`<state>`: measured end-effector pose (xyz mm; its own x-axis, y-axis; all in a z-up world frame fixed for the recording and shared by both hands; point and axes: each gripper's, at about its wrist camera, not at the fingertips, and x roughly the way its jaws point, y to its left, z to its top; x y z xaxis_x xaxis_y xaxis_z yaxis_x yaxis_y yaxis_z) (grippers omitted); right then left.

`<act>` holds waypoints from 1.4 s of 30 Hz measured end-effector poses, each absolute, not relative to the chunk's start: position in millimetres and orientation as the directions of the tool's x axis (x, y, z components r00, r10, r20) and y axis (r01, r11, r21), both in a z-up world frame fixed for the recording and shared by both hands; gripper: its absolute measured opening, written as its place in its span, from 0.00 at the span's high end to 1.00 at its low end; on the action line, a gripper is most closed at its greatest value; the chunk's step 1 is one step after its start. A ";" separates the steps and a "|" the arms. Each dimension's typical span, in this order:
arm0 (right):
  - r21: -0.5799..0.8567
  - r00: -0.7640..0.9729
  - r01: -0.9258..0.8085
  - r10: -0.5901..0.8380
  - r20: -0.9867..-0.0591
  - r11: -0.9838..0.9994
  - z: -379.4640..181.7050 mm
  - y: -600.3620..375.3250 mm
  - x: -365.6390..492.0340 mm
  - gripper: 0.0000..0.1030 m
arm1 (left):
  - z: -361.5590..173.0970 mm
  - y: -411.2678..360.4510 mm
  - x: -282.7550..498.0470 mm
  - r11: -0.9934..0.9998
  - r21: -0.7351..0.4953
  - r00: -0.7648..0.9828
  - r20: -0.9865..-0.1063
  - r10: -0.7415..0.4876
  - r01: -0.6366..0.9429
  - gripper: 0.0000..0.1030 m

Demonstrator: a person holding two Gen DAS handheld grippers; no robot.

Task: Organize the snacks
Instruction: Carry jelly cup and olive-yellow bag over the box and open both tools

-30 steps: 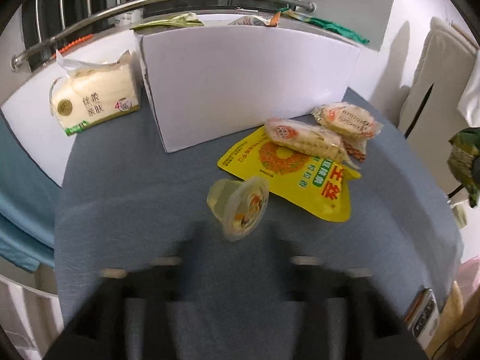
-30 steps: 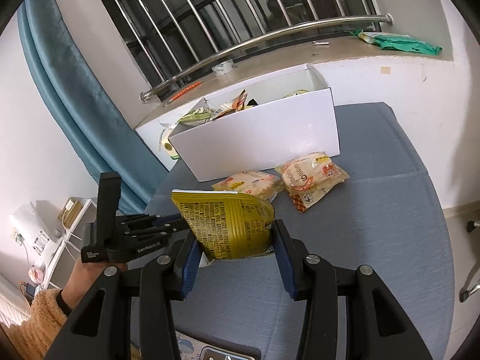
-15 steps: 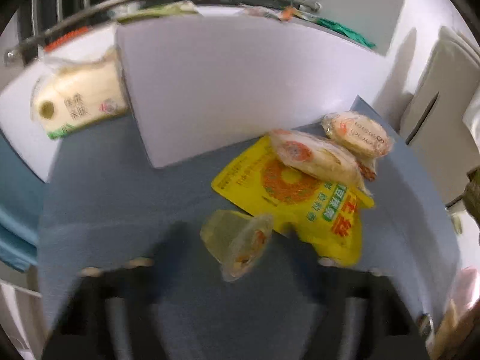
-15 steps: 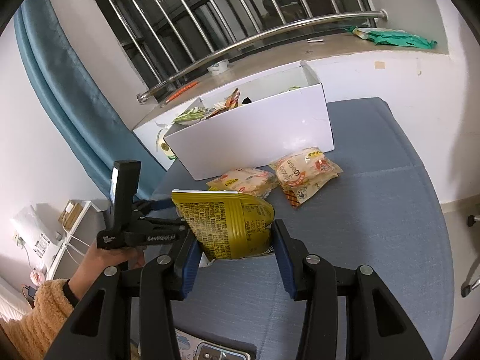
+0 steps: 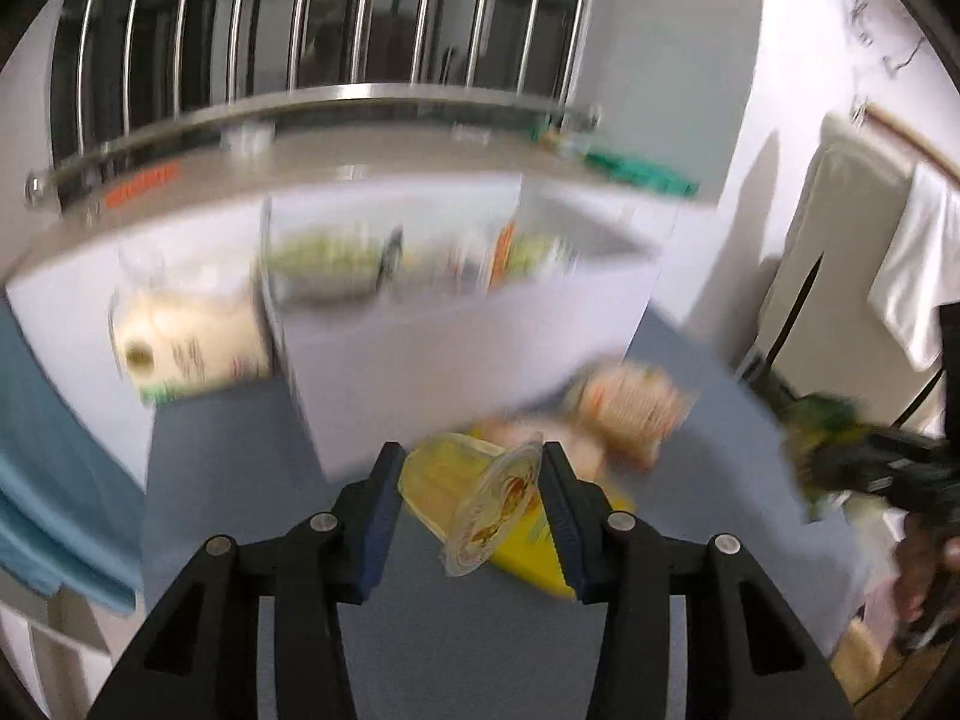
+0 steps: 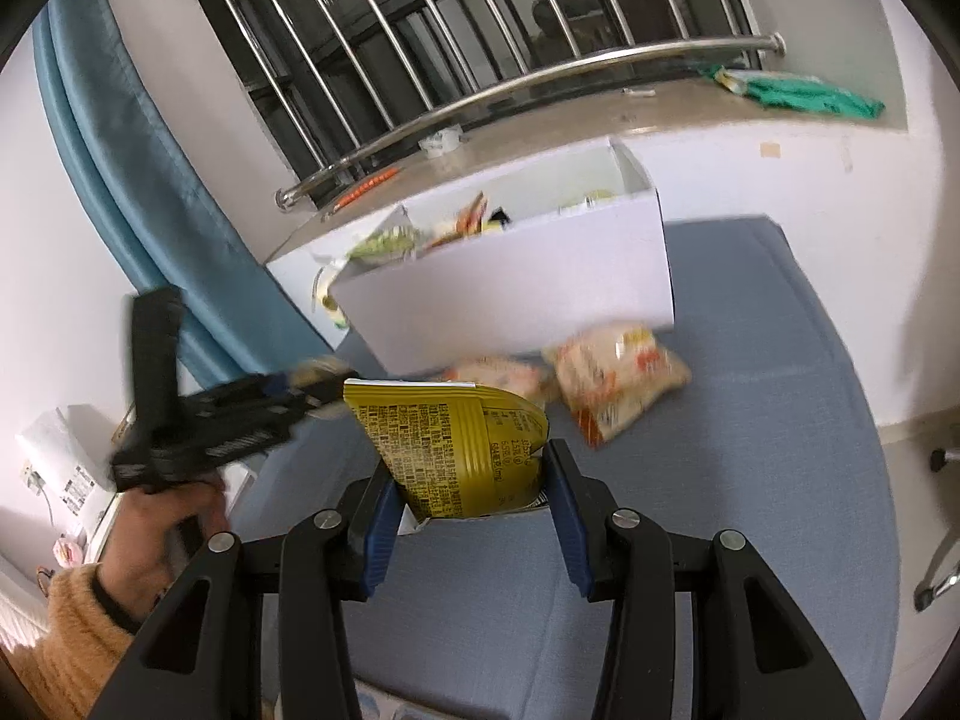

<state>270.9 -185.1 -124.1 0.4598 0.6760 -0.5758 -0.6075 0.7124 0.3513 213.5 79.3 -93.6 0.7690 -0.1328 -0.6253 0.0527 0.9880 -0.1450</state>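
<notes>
Nearest, the left hand-held gripper (image 5: 470,495) is clenched on a clear plastic jelly cup with yellow filling (image 5: 474,498), lifted off the blue cloth-covered counter (image 5: 240,456), while the right hand-held gripper (image 6: 471,495) grasps a dark yellow printed foil snack pouch (image 6: 456,450) upright between its blue pads. Beyond lie two orange-and-white wrapped snack packs (image 6: 612,378) on the counter, just before the open white cardboard box (image 6: 516,294), with more snacks inside it

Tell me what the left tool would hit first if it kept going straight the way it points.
Probably the front wall of the white box, straight ahead of the left tool, which holds the jelly cup; blur leaves depth unclear.
</notes>
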 end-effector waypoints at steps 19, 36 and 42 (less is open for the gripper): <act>0.177 0.557 -0.564 0.531 -0.639 0.806 -49.7 -96.4 450.5 0.35 | -19.7 123.6 362.3 0.982 -0.171 0.783 -0.620 -0.043 -0.082 0.00; 0.168 0.598 -0.623 0.604 -0.528 0.764 -33.9 -146.0 366.0 0.00 | -21.1 93.9 257.1 0.996 -0.088 0.806 -0.590 -0.052 0.000 0.00; 0.177 0.599 -0.630 0.618 -0.510 0.756 -65.9 -179.7 297.4 0.00 | -39.3 70.0 186.2 0.995 -0.084 0.814 -0.575 -0.085 0.045 0.00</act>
<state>297.4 -179.7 -65.9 0.5987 0.6177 -0.5100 -0.6300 0.7563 0.1765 186.2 70.0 -39.3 0.8137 -0.0855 -0.5749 0.0453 0.9955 -0.0838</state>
